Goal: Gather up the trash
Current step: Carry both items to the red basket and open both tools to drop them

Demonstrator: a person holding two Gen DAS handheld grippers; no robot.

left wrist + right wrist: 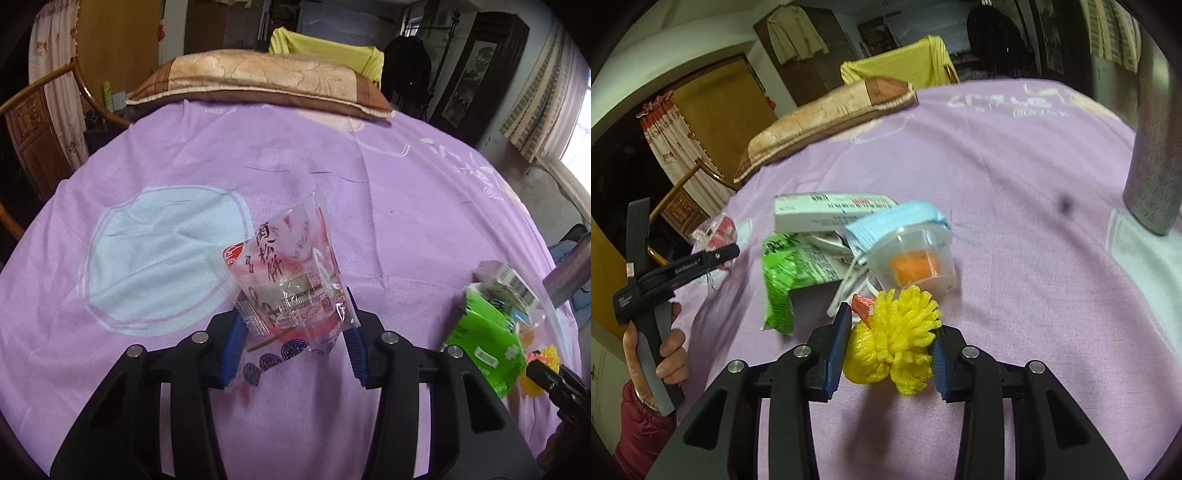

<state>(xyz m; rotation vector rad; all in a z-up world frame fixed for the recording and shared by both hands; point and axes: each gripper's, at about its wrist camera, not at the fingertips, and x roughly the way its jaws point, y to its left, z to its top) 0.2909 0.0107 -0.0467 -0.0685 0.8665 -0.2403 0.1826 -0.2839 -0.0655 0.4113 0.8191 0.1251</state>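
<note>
On the purple bed (369, 192), the left gripper (295, 328) pinched a snack wrapper (284, 273) in its jaws for collection, while the right gripper (888, 349), jaws spread, straddled yellow foam netting (897, 339).

Purple bedsheet (388, 206), pillow (258, 83), wooden chair (33, 122)

A glossy, crinkled clear-plastic snack wrapper (291, 280) sits mid-frame on the matt lilac cloth sheet (388, 206). Lower centre of the right wrist view: yellow foam netting (897, 347), spongy (rather rough). Beside it are a smooth transparent plastic cup (916, 258) and a shiny green foil-like packet (783, 269); at far right, a brushed-metal flask (1152, 147).
</note>
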